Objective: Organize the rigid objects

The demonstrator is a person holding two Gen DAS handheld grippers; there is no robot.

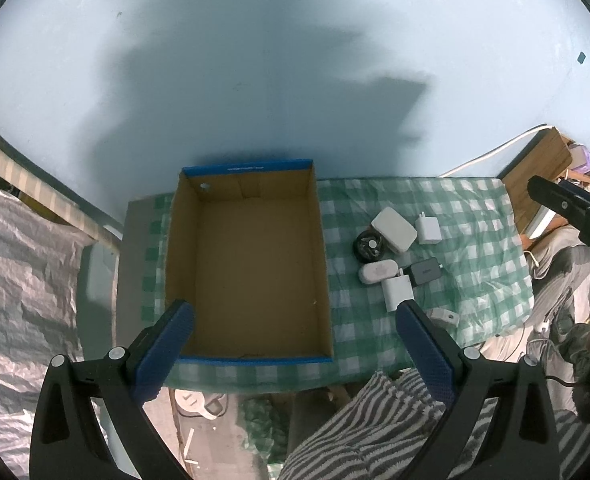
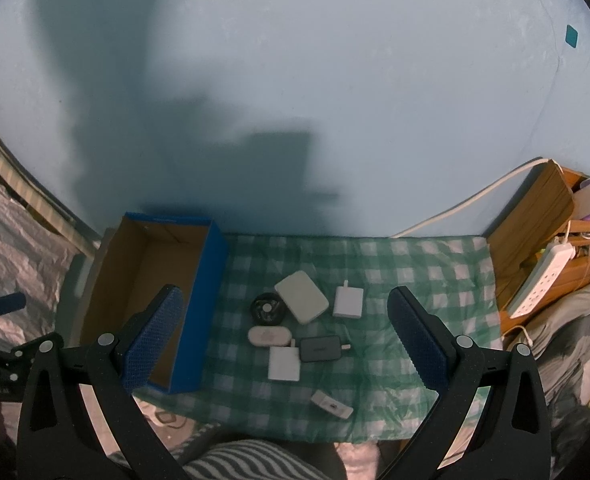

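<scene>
On the green checked cloth (image 2: 415, 280) that covers the low table, against the pale blue wall (image 2: 335, 100), your cardboard box (image 1: 255, 272) sits at the left end — blue outside, brown inside, nothing in it. Your left gripper (image 1: 295, 312) hangs above the box's near edge with its jaws spread wide and nothing between them; your right gripper (image 2: 285, 304) hovers over the middle of the cloth, likewise wide and holding nothing. Right of the box, toward the cloth's centre, the small things lie in a loose cluster: a white rounded case (image 2: 301, 297) with a black round disc (image 2: 267, 309) touching its left side, a white charger (image 2: 348, 302) just to its right, a white oval case (image 2: 269, 336) in front of the disc, a dark grey adapter (image 2: 321, 349) beside that, and a white square plug (image 2: 283, 363) touching the adapter's left end. Apart from these, near the cloth's front edge, lies a small white clip (image 2: 332, 404). At the right end — past the cloth's edge — stands a wooden shelf (image 2: 535, 232) with a white power strip (image 2: 545, 278) on it.
</scene>
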